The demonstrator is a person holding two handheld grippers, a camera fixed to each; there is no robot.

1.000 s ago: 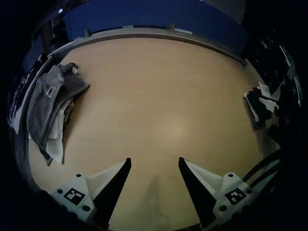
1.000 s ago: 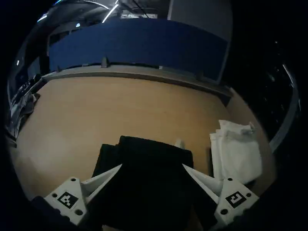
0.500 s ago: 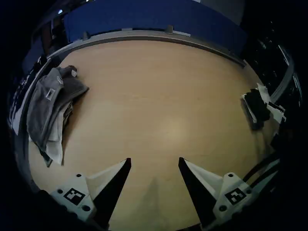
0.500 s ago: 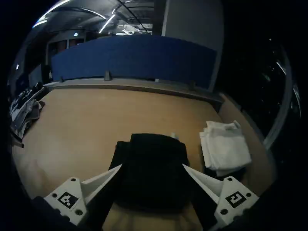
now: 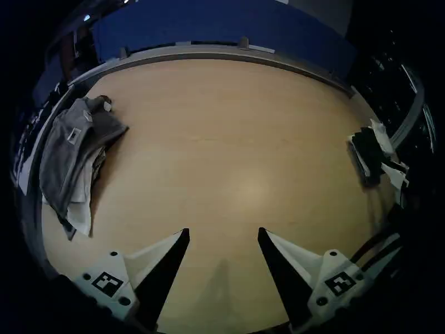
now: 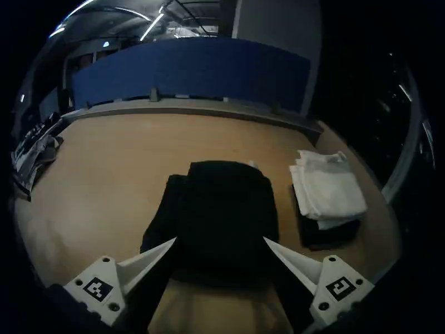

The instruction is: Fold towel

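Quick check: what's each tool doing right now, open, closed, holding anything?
Left tool: open, empty, over the table.
Right tool: open, poised over the folded black towel, not clamping it.

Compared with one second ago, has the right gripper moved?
Yes. The right gripper drew back: the black folded towel and white towel stack sit farther away.

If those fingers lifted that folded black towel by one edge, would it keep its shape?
Probably not: the black towel lies in soft, rounded folds, so it would likely flop open. Pushed, it may bunch up on the wooden table.
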